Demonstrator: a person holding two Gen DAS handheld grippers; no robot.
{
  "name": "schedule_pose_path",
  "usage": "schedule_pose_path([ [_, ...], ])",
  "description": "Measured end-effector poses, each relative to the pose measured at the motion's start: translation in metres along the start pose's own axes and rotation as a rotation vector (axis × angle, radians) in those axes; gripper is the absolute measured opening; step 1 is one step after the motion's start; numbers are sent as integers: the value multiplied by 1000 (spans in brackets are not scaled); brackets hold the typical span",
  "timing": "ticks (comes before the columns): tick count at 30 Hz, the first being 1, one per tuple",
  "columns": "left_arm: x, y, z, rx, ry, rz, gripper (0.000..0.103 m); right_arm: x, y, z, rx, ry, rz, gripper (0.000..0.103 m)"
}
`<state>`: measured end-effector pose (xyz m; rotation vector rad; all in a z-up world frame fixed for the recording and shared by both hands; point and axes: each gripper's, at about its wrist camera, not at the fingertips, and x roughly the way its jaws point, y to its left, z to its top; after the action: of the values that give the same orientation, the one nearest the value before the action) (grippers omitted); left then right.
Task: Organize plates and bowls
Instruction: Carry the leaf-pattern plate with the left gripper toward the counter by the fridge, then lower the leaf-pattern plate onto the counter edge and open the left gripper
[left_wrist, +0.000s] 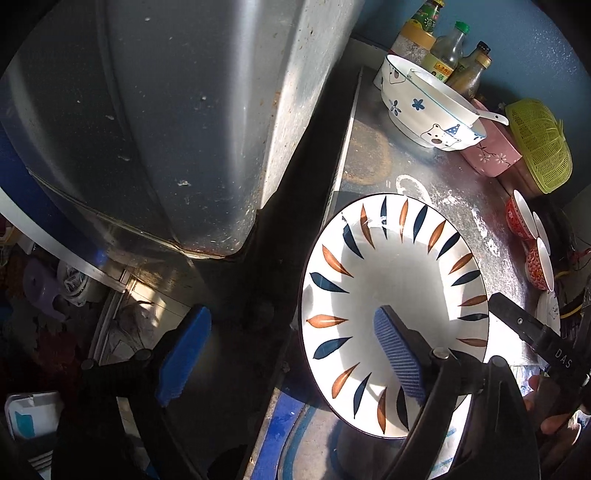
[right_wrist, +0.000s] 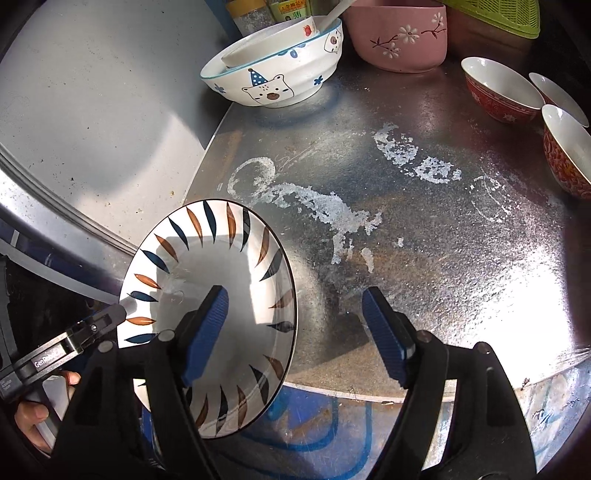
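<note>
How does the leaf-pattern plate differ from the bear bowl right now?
The leaf-pattern plate is shallow and empty, ringed with orange and dark blue leaves; the bear bowl is deep, printed with a bear and blue flowers, and has a smaller white bowl nested inside. The plate overhangs the metal counter's front edge, while the bowl sits at the back by the bottles. Both are white ceramic.

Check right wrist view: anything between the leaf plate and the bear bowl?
Nothing standing there. Between the leaf plate and the bear bowl lies bare metal countertop, marked only by white residue.
</note>
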<state>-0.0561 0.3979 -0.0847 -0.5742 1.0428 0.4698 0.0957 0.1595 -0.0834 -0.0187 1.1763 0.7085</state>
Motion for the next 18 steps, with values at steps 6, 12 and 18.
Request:
schedule_pose_path([
  [6,-17,-10,-9,27,-16,26,94,-24,-2,-16,-14,13,29,100],
  [12,-29,-26,-17,45,-27,36,94,-46,-6,-23,-12,-9,53,100],
  [18,-42,-44,-26,58,-48,36,94,-64,-10,-24,-16,-30,66,100],
])
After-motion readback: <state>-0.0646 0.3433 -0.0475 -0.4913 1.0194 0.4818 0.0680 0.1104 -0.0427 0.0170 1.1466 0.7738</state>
